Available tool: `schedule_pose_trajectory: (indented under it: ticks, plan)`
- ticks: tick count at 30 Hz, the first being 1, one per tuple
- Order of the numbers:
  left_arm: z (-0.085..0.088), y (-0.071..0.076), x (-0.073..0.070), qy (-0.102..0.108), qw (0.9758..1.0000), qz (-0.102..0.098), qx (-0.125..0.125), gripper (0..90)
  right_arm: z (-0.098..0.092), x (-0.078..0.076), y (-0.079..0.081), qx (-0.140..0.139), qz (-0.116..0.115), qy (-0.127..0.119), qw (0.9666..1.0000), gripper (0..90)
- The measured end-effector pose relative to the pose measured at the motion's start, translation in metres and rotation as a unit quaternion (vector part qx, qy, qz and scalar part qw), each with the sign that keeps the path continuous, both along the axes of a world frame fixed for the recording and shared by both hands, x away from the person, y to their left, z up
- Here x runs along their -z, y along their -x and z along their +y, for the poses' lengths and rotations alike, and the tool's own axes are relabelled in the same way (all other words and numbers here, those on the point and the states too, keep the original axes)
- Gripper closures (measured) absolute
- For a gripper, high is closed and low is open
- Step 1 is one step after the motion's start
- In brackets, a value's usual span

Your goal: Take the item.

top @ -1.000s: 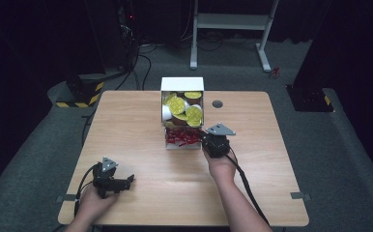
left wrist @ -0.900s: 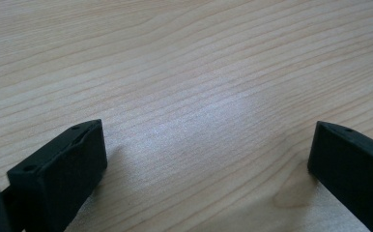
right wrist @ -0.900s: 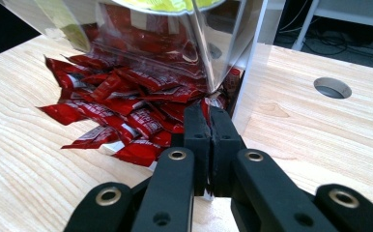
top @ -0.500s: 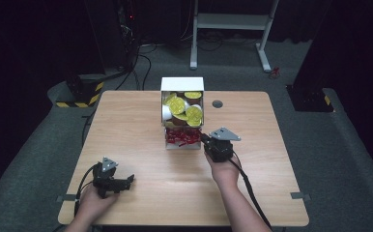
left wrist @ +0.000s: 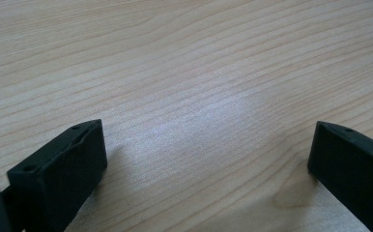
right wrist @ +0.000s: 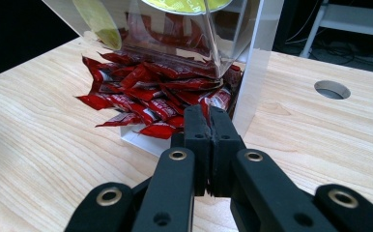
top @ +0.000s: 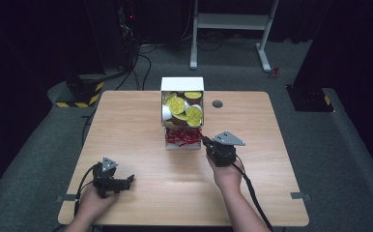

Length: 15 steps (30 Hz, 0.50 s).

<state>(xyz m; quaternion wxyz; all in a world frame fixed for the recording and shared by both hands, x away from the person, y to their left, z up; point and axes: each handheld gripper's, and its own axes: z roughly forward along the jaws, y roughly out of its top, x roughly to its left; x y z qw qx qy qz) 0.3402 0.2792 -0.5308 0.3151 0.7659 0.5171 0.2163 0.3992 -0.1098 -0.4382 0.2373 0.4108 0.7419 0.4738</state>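
A clear-fronted white dispenser [top: 182, 83] stands at the table's far middle, holding yellow-lidded cups [top: 177, 104] above a pile of red packets [top: 182, 137] in its bottom tray. My right gripper [top: 208, 141] sits just right of that tray, jaws shut. In the right gripper view the closed tips [right wrist: 206, 113] touch the front edge of the red packets [right wrist: 150, 104]; I cannot tell whether one is pinched. My left gripper [top: 129, 180] rests near the table's front left, open, with only bare wood between its jaws [left wrist: 206, 145].
A round cable hole [top: 217, 103] lies right of the dispenser, also seen in the right gripper view [right wrist: 332, 89]. The wooden table [top: 141, 125] is bare to either side of the dispenser. A white frame stand [top: 233, 19] and cables are on the floor beyond.
My right gripper has drawn slightly right and back from the tray, toward the person. The left gripper has stayed where it was.
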Motion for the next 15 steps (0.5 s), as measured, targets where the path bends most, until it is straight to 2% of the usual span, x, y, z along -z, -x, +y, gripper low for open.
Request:
schedule_pose_trajectory:
  ticks: [15]
  plan:
    - [0.0, 0.0, 0.0, 0.0, 1.0, 0.0, 0.0, 0.5, -0.008, -0.003, 0.018, -0.005, -0.006, -0.008, 0.9999, 89.0]
